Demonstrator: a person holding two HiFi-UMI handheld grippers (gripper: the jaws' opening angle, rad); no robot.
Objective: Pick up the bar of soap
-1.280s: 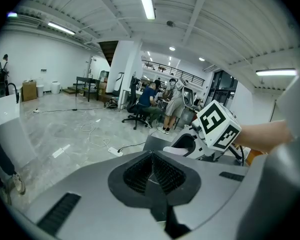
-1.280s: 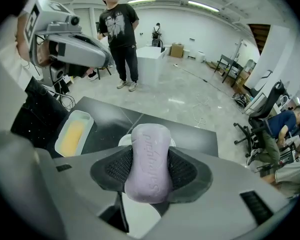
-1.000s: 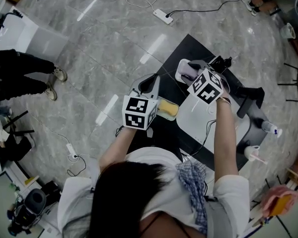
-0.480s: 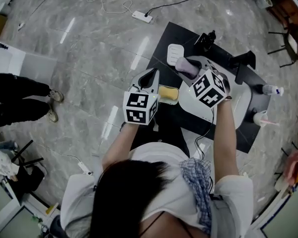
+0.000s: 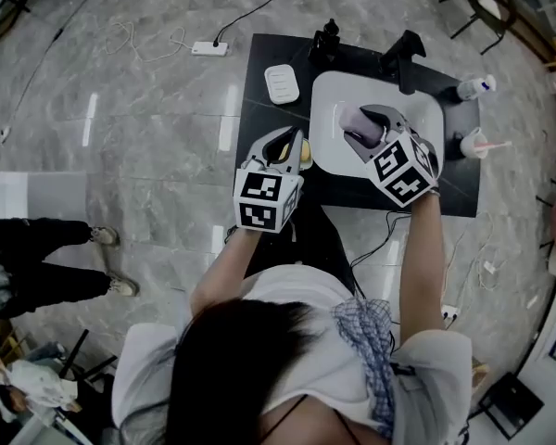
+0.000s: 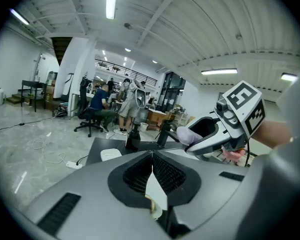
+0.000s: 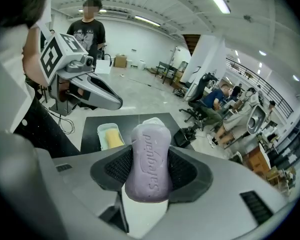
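Purple soap bar [image 7: 151,156] is clamped between the pads of the right gripper [image 5: 369,126] over the white tray [image 5: 426,109] on the black table [image 5: 259,109], while the left gripper [image 5: 292,143] is held shut and empty just left of it, by a yellow bar [image 7: 111,136] in its dish [image 7: 99,136], with a bottle [image 5: 471,88] and a cup [image 5: 473,143] at the right edge.

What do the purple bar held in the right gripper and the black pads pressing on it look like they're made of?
The purple bar of soap looks like solid moulded soap with a matte, waxy finish; a brand name is pressed into its face. The pads are probably black rubber or soft plastic, judging by their fine ribbed texture, though the look alone doesn't settle which.
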